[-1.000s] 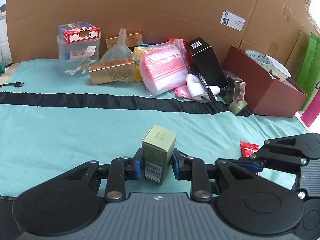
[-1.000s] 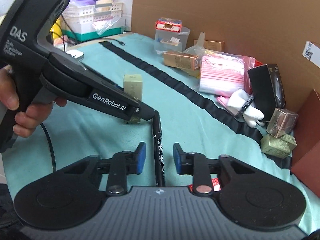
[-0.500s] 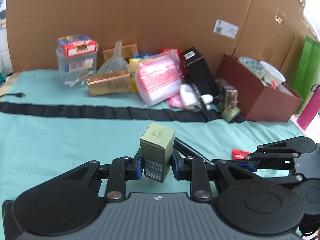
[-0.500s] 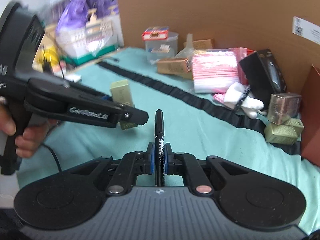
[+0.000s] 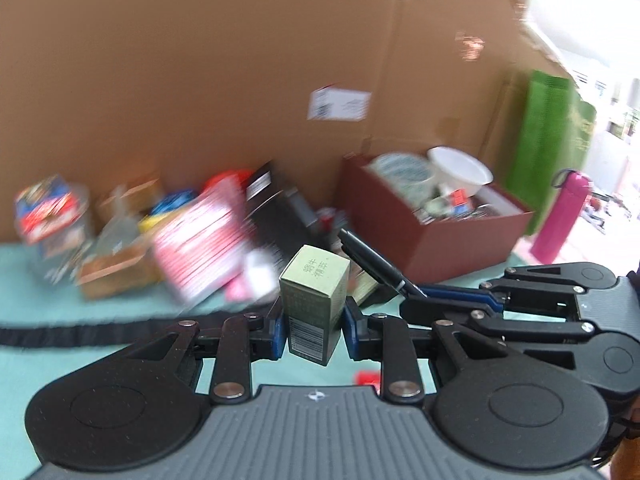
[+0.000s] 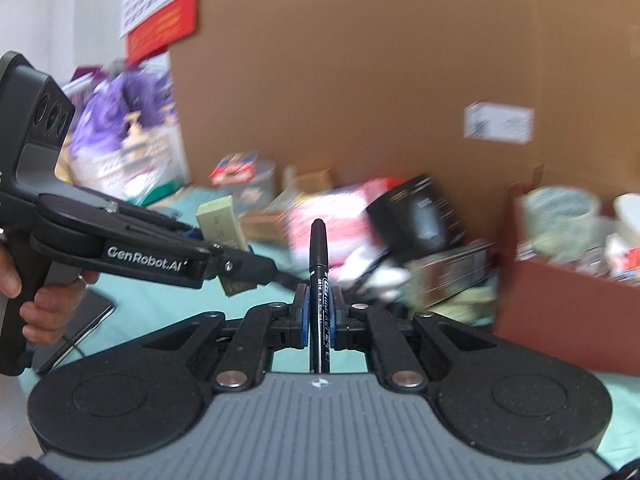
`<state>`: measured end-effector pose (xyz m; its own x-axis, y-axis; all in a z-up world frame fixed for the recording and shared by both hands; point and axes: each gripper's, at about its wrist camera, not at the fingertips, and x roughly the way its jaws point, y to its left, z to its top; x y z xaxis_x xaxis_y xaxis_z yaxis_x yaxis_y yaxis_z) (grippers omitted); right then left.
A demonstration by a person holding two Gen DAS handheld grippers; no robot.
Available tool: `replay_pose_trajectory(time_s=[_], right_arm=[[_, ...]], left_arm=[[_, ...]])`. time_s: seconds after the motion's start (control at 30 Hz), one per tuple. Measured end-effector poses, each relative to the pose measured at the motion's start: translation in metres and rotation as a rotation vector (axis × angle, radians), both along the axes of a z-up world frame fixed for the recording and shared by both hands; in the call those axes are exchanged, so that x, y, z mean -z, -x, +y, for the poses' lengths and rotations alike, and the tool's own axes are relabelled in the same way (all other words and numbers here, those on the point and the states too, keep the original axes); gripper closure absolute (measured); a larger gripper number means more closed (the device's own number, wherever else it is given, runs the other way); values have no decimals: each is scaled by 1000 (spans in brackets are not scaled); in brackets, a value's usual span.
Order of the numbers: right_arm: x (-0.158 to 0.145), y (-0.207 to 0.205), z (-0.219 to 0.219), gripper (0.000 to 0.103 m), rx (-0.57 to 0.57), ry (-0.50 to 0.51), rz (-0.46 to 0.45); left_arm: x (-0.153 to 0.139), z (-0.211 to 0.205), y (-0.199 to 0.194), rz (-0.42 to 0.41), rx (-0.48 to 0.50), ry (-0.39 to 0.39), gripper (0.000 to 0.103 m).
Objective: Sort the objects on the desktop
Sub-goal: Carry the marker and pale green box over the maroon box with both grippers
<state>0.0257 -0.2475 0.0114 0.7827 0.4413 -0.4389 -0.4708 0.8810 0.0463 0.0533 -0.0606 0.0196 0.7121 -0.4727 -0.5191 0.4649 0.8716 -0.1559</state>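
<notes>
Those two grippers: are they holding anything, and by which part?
Yes. The left gripper clamps a small green box by its lower sides. The right gripper pinches a black marker around its barrel's middle.

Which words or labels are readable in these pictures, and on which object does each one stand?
"GenRobot.AI": side of the left gripper.
Chinese characters on the green box: too small to read surely.
Print on the black marker: blurred.
White label on the cardboard wall: blurred.
Wall calendar: unreadable.

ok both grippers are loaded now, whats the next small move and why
Probably carry both on toward the open maroon box at the right. The left gripper clamps the green carton, the right gripper clamps the black marker, both clear of the cloth.
</notes>
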Motion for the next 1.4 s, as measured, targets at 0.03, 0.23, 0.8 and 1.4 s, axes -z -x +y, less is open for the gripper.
replay_pose_trajectory(time_s=[0.03, 0.23, 0.8, 1.4], right_arm=[[-5, 0, -8, 96, 23, -4, -17], [-25, -1, -57, 96, 169, -19, -98], [-28, -60, -189, 96, 488, 21, -211], [13, -148, -261, 96, 867, -102, -26]], left_arm=[[-5, -9, -2, -14, 22, -1, 75], [-30, -62, -18, -55, 149, 37, 75], [-29, -204, -98, 6, 274, 27, 75], [-5, -250, -135, 27, 291, -62, 75]])
